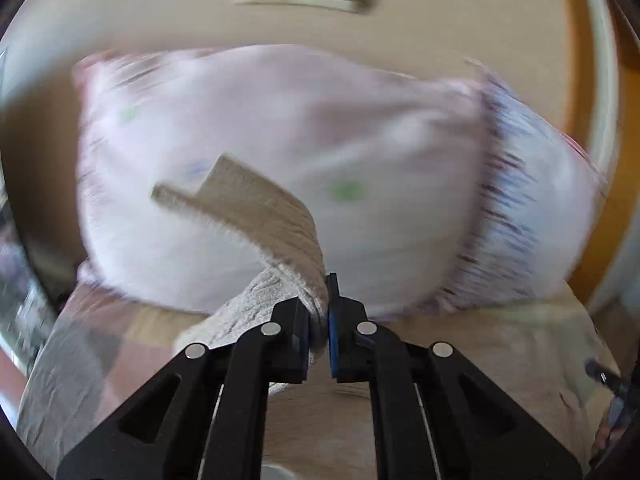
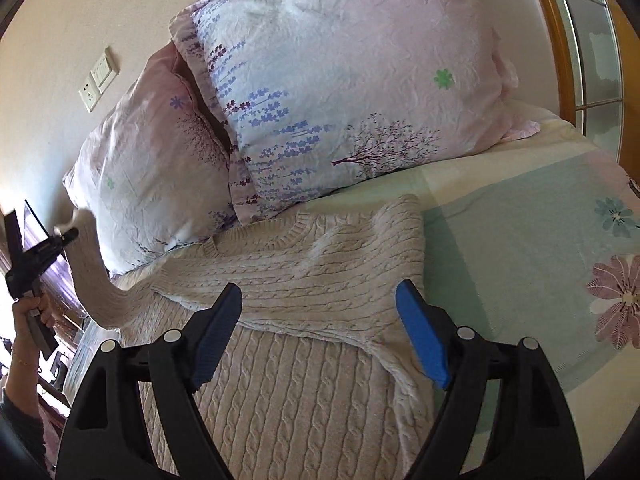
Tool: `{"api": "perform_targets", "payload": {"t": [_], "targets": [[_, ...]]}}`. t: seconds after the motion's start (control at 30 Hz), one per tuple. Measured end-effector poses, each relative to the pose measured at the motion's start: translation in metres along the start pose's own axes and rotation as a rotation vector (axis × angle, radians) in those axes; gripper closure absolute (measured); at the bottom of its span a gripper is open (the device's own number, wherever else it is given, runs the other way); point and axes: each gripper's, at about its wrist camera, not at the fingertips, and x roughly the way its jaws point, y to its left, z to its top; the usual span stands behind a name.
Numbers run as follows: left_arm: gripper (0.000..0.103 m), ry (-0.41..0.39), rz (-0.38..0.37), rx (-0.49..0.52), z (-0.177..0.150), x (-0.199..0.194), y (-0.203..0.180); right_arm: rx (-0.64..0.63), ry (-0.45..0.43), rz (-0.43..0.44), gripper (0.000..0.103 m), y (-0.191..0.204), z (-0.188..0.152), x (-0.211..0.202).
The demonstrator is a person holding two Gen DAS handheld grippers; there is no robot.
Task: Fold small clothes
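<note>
So this was the sleeve-fold stage on the cable-knit sweater (image 2: 288, 320), which lay spread on the bed (image 2: 520, 240) just below the two floral pillows (image 2: 340, 92). One sleeve already lay folded across the chest. The left gripper (image 1: 319, 320) was clamped tight on the other sleeve (image 1: 256, 204), with the cuff sticking up in front of the pillow; from the right wrist view you could see it lifted off to the far left, sleeve trailing up from the body. That left view was pretty smeared, so I wouldn't swear to much detail. The right gripper (image 2: 320, 332) hovered over the sweater's middle, jaws wide apart, holding nothing. My guess for the next move: carry that sleeve over the chest and lay it flat, probably with the free gripper pinning the body so the knit didn't drag along.
</note>
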Motion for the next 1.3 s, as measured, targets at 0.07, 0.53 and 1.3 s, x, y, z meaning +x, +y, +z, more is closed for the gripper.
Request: {"api": "perform_targets", "payload": {"t": [0.07, 0.53, 1.3], "targets": [[0.067, 0.044, -0.155, 0.136, -0.012, 0.018, -0.08, 0.027, 0.011, 0.002, 0.022, -0.007, -0.004, -0.003], [0.051, 0.366, -0.134, -0.127, -0.17, -0.066, 0.028, 0.185, 0.222, 0.103, 0.033, -0.055, -0.099, -0.086], [0.097, 0.294, -0.412, -0.437, -0.236, -0.127, 0.024, 0.191, 0.237, 0.431, 0.095, 0.003, -0.135, -0.108]]}}
